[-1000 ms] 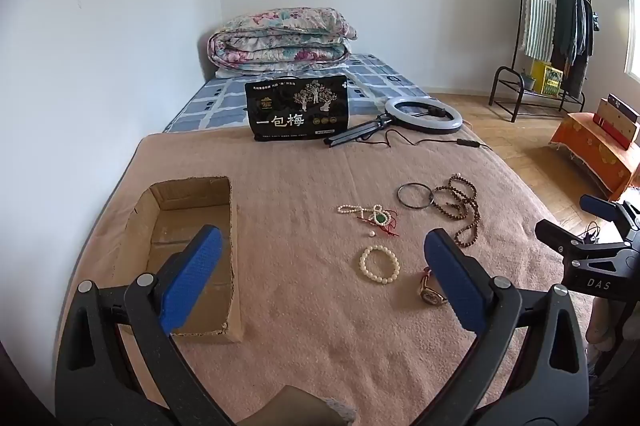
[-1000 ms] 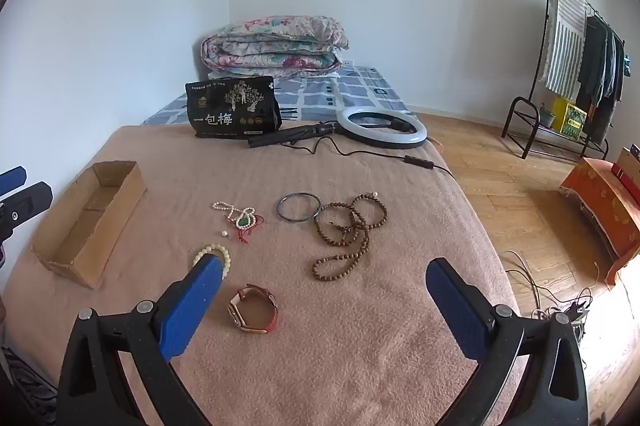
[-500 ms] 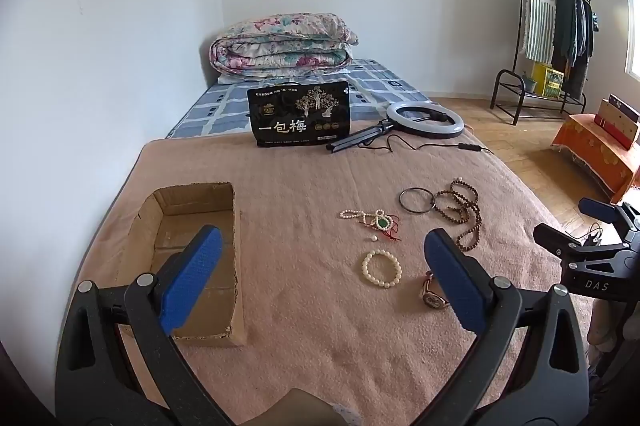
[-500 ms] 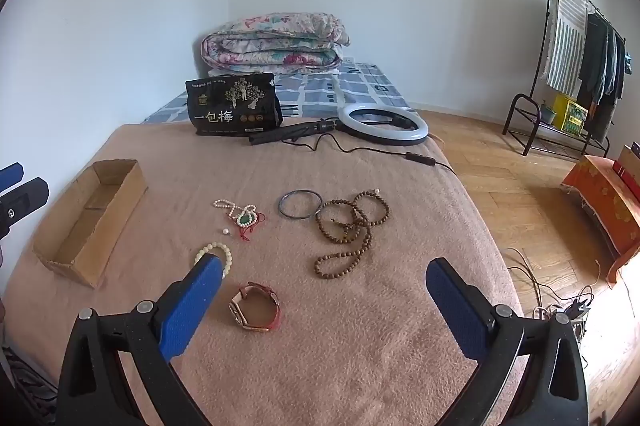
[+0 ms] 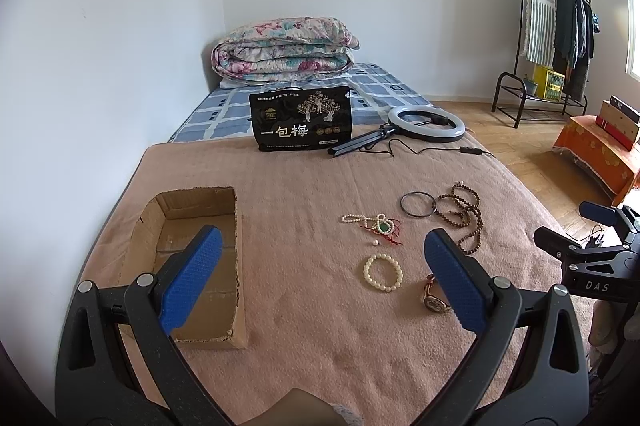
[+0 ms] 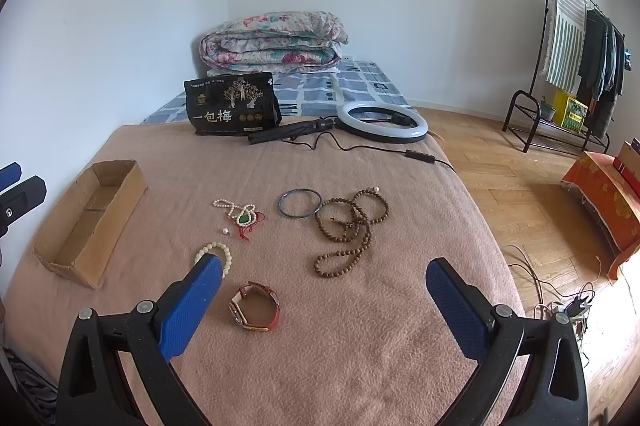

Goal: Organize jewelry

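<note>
1. The left gripper (image 5: pixel 320 278) hovers above the near part of a tan blanket (image 5: pixel 304 338), its blue-padded fingers (image 5: pixel 192 278) spread wide apart with nothing between them.
2. The right gripper (image 6: pixel 322 302) hangs over the same blanket (image 6: pixel 360 346), jaws likewise wide apart and empty; in the left wrist view it shows at the right edge (image 5: pixel 592 246).
3. An open cardboard box (image 5: pixel 140 238) lies on the left side of the blanket; only its bare cardboard floor shows inside. In the right wrist view it sits at the far left (image 6: pixel 116 210).
4. The jewelry lies loose on the blanket, well apart from the box.
5. A cream bead bracelet (image 5: pixel 383 272) lies nearest the middle; in the right wrist view (image 6: pixel 218 250) the left finger partly covers it.
6. A red-strapped watch (image 6: pixel 256 306) lies just in front of the right gripper; in the left wrist view (image 5: pixel 433 296) it is half hidden behind the right finger.
7. A pearl strand with a green pendant and red cord (image 6: pixel 240 216) lies farther back, one loose white bead (image 6: pixel 225 231) just beside it.
8. A dark bangle (image 6: pixel 300 203) lies touching a tangle of brown wooden beads (image 6: pixel 348 226).
9. At the blanket's far edge stand a black printed bag (image 6: pixel 232 110) and a ring light (image 6: pixel 382 118), with a folded floral quilt (image 6: pixel 272 42) behind.
</note>
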Demonstrator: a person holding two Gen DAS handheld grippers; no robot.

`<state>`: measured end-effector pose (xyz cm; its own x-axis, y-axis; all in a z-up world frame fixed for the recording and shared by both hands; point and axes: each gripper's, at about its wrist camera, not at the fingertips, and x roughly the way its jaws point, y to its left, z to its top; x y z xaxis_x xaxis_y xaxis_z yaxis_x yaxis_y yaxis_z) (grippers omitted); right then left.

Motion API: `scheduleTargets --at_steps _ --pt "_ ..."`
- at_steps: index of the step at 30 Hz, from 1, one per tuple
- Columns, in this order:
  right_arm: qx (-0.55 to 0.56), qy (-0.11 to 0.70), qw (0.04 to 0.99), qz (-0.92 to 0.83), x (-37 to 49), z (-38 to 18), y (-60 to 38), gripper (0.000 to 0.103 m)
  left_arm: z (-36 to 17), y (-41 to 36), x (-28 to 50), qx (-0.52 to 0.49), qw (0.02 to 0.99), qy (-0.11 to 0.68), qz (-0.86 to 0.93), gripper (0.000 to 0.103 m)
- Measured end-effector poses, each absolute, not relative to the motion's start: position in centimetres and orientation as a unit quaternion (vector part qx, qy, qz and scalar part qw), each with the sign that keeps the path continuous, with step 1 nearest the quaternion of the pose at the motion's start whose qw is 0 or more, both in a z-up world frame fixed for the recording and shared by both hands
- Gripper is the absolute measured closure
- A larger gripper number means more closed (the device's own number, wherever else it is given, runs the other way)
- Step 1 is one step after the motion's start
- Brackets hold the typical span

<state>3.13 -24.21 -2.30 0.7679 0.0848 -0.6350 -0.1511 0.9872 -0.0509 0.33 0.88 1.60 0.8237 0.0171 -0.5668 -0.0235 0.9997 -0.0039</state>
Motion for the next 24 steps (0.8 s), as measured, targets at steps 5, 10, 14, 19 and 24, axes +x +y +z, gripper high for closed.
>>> scheduleTargets --at_steps 5,10,14,19,24 --pt "-0.049 0.336 0.938 0.063 3.1 -2.5 -24.2 0.0 1.1 0.2 -0.4 -0.001 0.956 0.292 0.011 0.0" --pt "-0.047 0.339 0.937 0.064 3.3 -2.6 -24.3 0.0 1.2 0.2 -0.5 -0.001 0.956 0.292 0.011 0.0" --pt "-0.048 0.342 0.936 0.065 3.3 -2.6 -24.3 0.0 1.0 0.1 -0.5 -0.001 0.957 0.29 0.012 0.0" --pt "-0.047 0.342 0.936 0.065 3.3 -2.7 -24.3 0.0 1.0 0.1 -0.6 0.0 0.957 0.29 0.012 0.0" --pt "-0.046 0.345 0.935 0.065 3.3 -2.7 -24.2 0.0 2.2 0.6 -0.5 -0.002 0.957 0.29 0.012 0.0"
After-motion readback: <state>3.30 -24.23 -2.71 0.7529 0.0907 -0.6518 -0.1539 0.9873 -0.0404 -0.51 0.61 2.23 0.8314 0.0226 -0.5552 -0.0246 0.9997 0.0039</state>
